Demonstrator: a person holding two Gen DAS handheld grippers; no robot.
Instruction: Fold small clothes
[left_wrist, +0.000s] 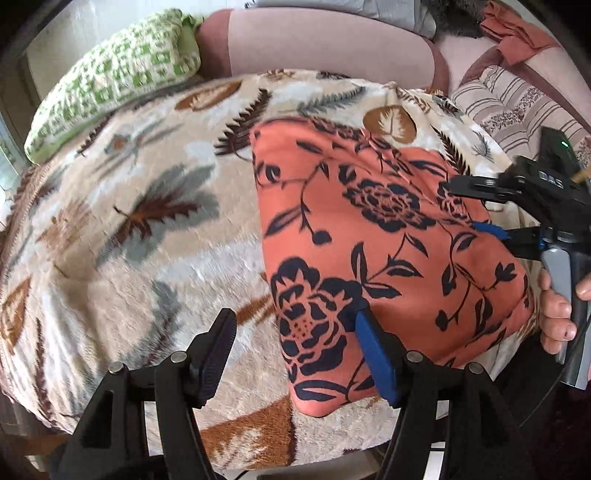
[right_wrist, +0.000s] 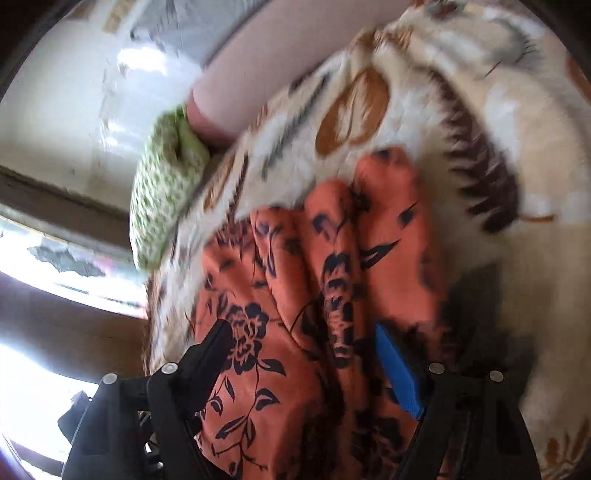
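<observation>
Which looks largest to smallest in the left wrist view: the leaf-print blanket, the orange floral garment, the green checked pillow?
1. Leaf-print blanket
2. Orange floral garment
3. Green checked pillow, though it lies farther back, so its true size is unsure.

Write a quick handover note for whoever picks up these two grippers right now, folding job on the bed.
Left gripper: open, holding nothing, one finger over the garment's near corner.
Right gripper: open, hovering over the bunched side of the garment, gripping nothing.
Orange garment with dark floral print: lies on the beige leaf-patterned fleece blanket, roughly a flat rectangle in the left view, still ridged with wrinkles in the right view.
Done: appears folded at least once.
Left: likely smooth the wrinkles, then fold again if needed.
</observation>
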